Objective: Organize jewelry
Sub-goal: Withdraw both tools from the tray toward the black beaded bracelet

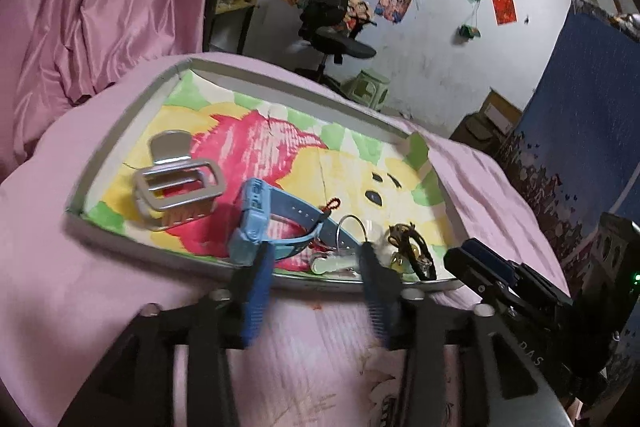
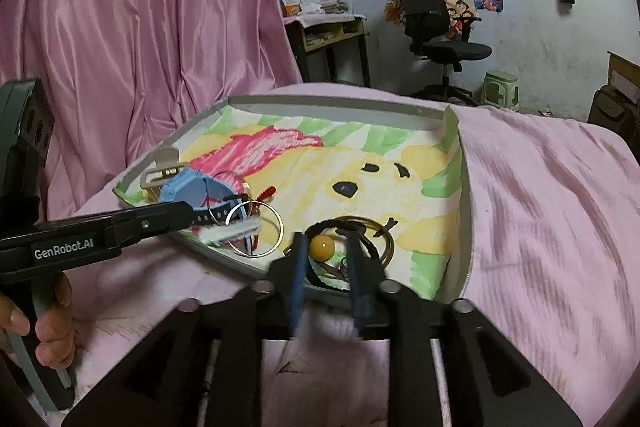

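**Both my grippers at the near edge of the jewelry tray**

My left gripper (image 1: 316,259) has its jaws spread wide over the near rim of the tray (image 1: 120,131), which rests on the pink bedcover (image 1: 72,267). In the left wrist view my left-hand fingertip touches the blue watch (image 1: 256,219) at 9 o'clock of the gap; whether it presses on it I cannot tell. The watch stands on edge, its strap running toward 3 o'clock. Between my fingers lie a clear ring (image 1: 352,231) and a small white piece (image 1: 332,264). At 10 o'clock, well apart, sits the silver hair clip (image 1: 176,187) on the tray's painted lining.

My right gripper (image 2: 325,251) is open too, its jaws spread either side of the amber bead (image 2: 322,247), which sits in the gap without either finger clearly touching it. The bead belongs to a tangle of dark cord (image 2: 360,227) at the tray's near edge. Toward 10 o'clock in the right wrist view, my left gripper reaches in from the side beside the watch and clear ring. An office chair (image 2: 436,35) stands at 1 o'clock by the wall
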